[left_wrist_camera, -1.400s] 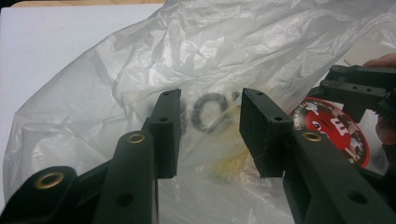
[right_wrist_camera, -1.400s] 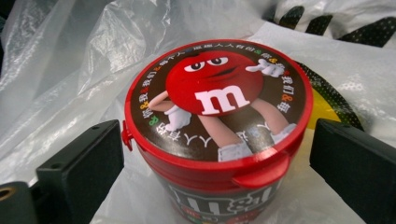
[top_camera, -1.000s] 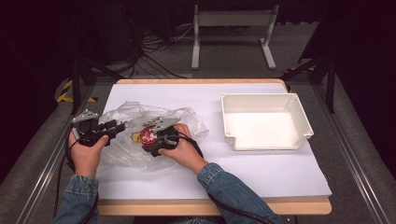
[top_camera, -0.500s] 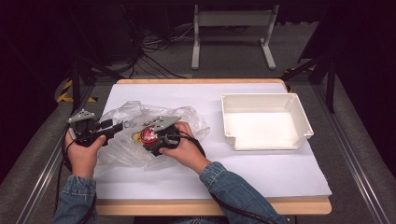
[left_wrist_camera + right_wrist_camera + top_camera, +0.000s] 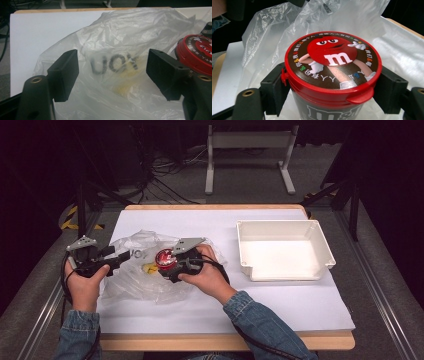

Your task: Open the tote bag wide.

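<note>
Candy tub with red lid sits clamped in your right tongs, black pads pressed on both sides of it just under the lid rim; tub upright, lid closed, cartoon print facing the camera in the right gripper view. In the high view the tub is at the mouth of the clear plastic bag, left half of the worktop, held off the white sheet by your right hand.

Your left tongs stand open, jaws have just been opening; crumpled bag film with dark lettering lies between them, pads not pressing on it. Something yellow shows through the film inside the bag, too blurred to tell what. In the left gripper view the red lid is at the right edge, just beside the right jaw. In the high view your left tongs point right toward the bag, left hand at the worktop's left edge.

White tray sits on the right half of the worktop, well apart from bag and tub. Both denim sleeves come in from the bottom edge
</note>
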A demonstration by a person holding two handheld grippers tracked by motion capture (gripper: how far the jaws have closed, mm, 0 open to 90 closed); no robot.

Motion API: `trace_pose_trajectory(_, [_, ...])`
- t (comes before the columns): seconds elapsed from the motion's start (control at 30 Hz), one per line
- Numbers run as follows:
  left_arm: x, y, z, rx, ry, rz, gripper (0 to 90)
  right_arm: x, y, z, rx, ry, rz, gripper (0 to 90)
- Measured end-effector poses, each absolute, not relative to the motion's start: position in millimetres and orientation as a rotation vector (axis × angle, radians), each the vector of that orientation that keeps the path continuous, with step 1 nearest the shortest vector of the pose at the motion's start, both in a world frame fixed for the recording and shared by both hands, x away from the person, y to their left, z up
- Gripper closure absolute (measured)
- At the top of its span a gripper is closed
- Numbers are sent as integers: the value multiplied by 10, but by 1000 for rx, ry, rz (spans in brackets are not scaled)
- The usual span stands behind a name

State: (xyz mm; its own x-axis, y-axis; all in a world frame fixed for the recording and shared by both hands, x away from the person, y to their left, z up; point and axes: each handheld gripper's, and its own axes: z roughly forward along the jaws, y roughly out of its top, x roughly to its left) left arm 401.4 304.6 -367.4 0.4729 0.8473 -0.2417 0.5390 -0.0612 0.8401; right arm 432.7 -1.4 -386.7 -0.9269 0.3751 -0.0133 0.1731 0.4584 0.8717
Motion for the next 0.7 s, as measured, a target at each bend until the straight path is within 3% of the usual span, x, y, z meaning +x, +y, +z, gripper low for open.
trace_pose_trajectory(0.1, [4002, 3070, -3658, 1748, 1166, 368, 200, 4291, -82, -3801, 465, 2503, 1461, 239])
trace_pose_trajectory(0.7, [3924, 3026, -3579, 1814, 1025, 280, 85, 4148, -661, -3353, 463, 2479, 1459, 240])
